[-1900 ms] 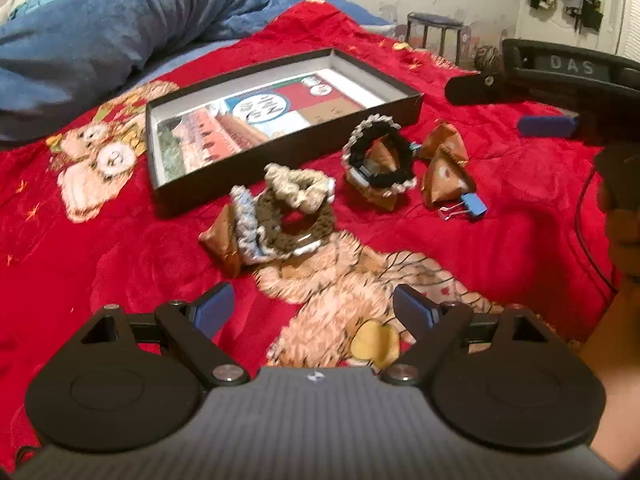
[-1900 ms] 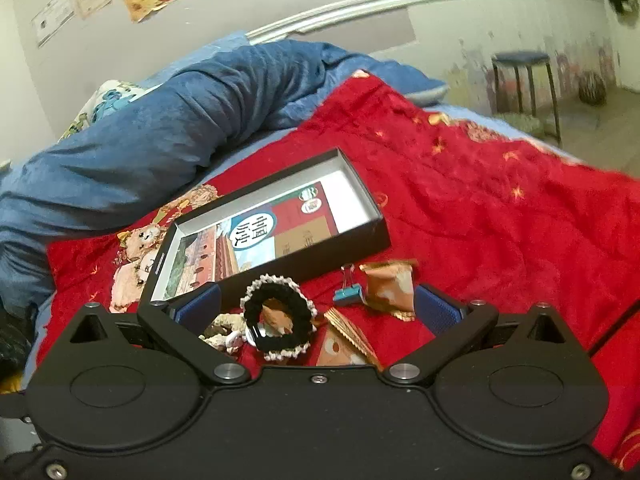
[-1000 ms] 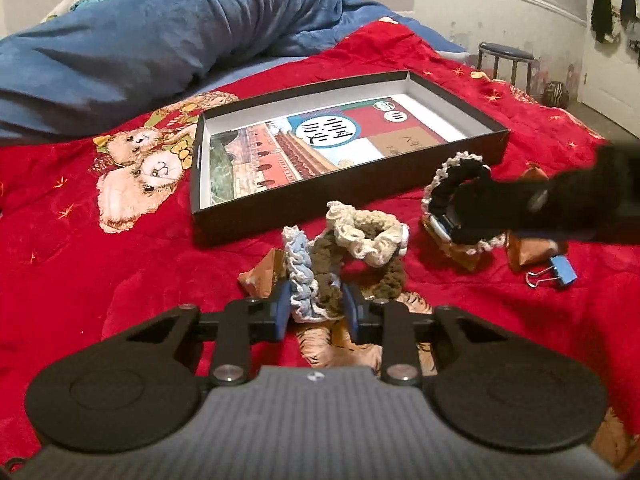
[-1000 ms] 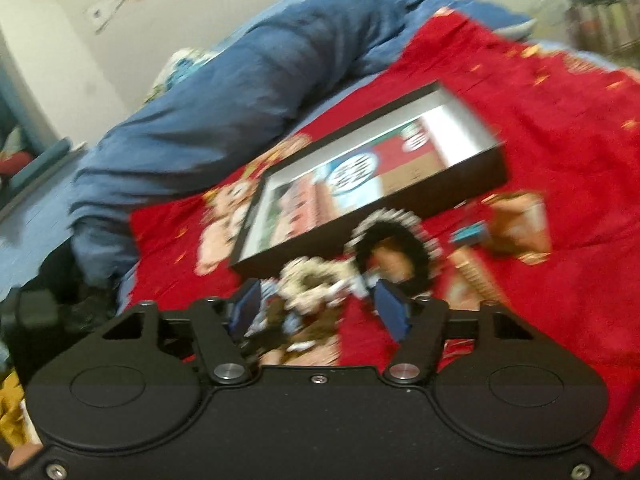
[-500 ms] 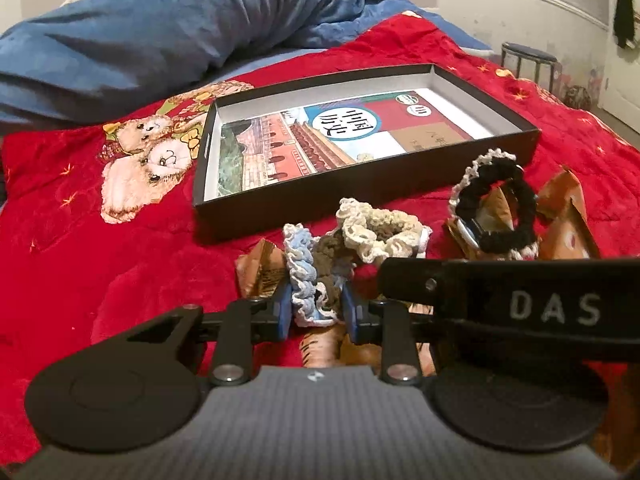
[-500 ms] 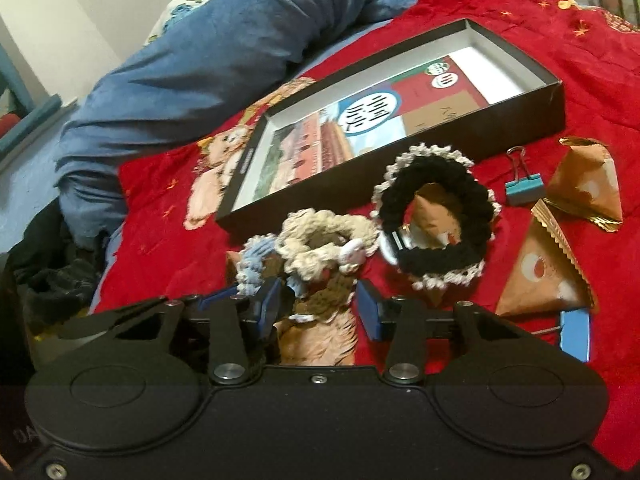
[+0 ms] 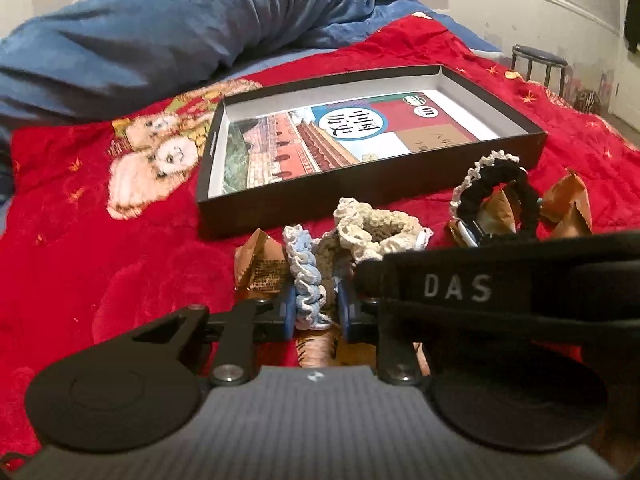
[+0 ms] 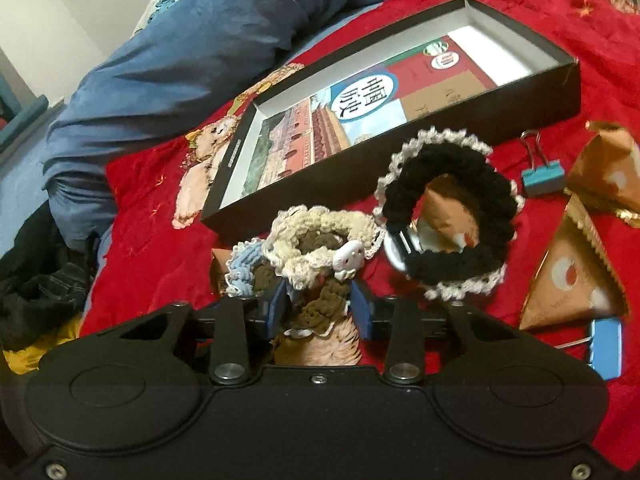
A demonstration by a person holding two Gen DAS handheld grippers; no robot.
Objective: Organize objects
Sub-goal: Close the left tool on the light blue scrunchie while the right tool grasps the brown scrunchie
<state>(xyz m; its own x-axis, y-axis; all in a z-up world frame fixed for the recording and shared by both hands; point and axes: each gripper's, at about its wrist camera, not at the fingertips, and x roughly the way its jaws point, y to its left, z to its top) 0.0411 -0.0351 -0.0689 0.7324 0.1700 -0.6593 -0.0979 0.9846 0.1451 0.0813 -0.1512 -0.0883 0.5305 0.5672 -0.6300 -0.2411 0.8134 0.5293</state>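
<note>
- My left tool [image 7: 316,314] is clamped on the blue-and-white crocheted scrunchie [image 7: 306,276], which stands on edge between its blue pads, low over the red plush blanket [image 7: 120,264] on the bed.
- My right tool [image 8: 320,308] has its pads pressed against the brown crocheted scrunchie [image 8: 324,300]; I read that as a grip on it.
- A cream crocheted scrunchie [image 8: 320,236] with a small white charm lies across the top of the brown one, tangled with both held pieces.
- In the left view, the right tool's black body marked "DAS" [image 7: 500,288] cuts across the lower right, hiding the blanket behind it.
- A black scrunchie with white lace trim [image 8: 448,216] sits just right of the pile, ringed around a brown foil triangular packet [image 8: 444,212].
- Two more brown foil packets [image 8: 572,280] and a blue binder clip [image 8: 542,178] lie farther right.
- Another packet [image 7: 260,264] touches the blue-and-white scrunchie's left side.
- The shallow black box [image 7: 400,196] with a printed booklet inside lies just behind the pile.
- A blue duvet [image 7: 160,32] is heaped beyond it.
</note>
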